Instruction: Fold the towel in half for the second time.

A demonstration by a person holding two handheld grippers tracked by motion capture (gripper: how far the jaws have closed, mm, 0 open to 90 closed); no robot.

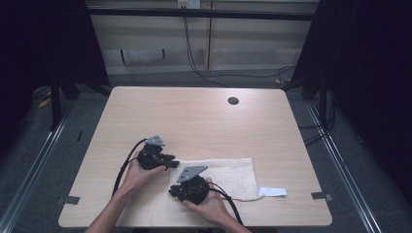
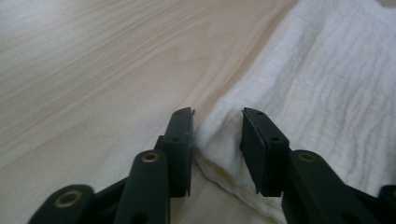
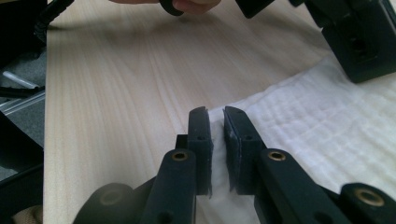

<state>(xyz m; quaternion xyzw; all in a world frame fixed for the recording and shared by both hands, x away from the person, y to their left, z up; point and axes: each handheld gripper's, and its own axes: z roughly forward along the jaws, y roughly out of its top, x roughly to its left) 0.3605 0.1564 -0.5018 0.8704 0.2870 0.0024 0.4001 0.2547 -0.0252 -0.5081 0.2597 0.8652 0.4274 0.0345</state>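
Both forearms are bare, no sleeves. Each hand carries a black two-jaw gripper, left gripper (image 1: 171, 160) and right gripper (image 1: 173, 191), topped by a grey three-cornered plate, trailing a black cable, with brass-ringed pivots.

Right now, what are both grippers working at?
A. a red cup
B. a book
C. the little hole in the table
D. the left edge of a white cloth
D: the left gripper straddles the white cloth's edge, and the right gripper pinches it.

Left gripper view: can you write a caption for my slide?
Open left gripper with its fingers on either side of a white cloth's corner on the table.
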